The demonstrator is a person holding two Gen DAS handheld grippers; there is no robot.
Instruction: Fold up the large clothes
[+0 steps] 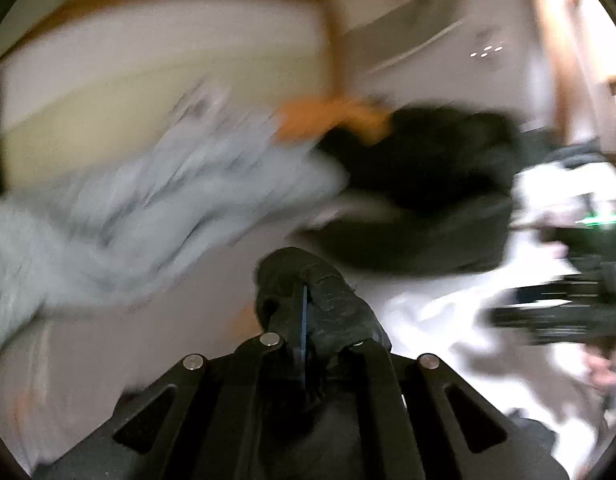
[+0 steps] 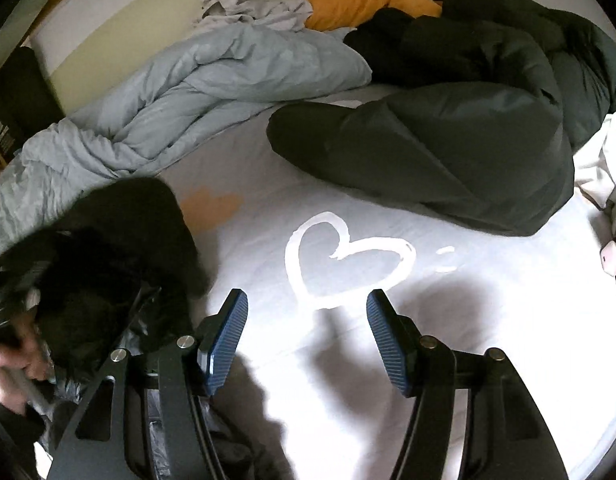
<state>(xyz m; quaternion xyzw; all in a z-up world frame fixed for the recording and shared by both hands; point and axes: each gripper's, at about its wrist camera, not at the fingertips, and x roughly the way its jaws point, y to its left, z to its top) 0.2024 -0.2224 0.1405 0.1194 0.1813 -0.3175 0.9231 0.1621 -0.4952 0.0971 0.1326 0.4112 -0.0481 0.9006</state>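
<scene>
In the left wrist view my left gripper (image 1: pixel 304 300) is shut on a fold of a black garment (image 1: pixel 335 296), which drapes over both fingertips. That view is heavily blurred. In the right wrist view the black garment (image 2: pixel 108 256) hangs bunched at the left, above the white bed sheet (image 2: pixel 427 320), with a person's hand (image 2: pixel 8 360) below it. My right gripper (image 2: pixel 308 320) stands open over the sheet's heart print (image 2: pixel 308 276), apart from the garment, with nothing between its blue pads (image 2: pixel 226 328).
Crumpled across the far left of the bed is a light blue duvet (image 2: pixel 188 92). A dark green duvet (image 2: pixel 447 148) is piled at the right, an orange pillow (image 2: pixel 359 6) and grey cloth (image 2: pixel 244 10) behind. White clothes (image 2: pixel 603 160) and a pink phone (image 2: pixel 611 260) lie at the right edge.
</scene>
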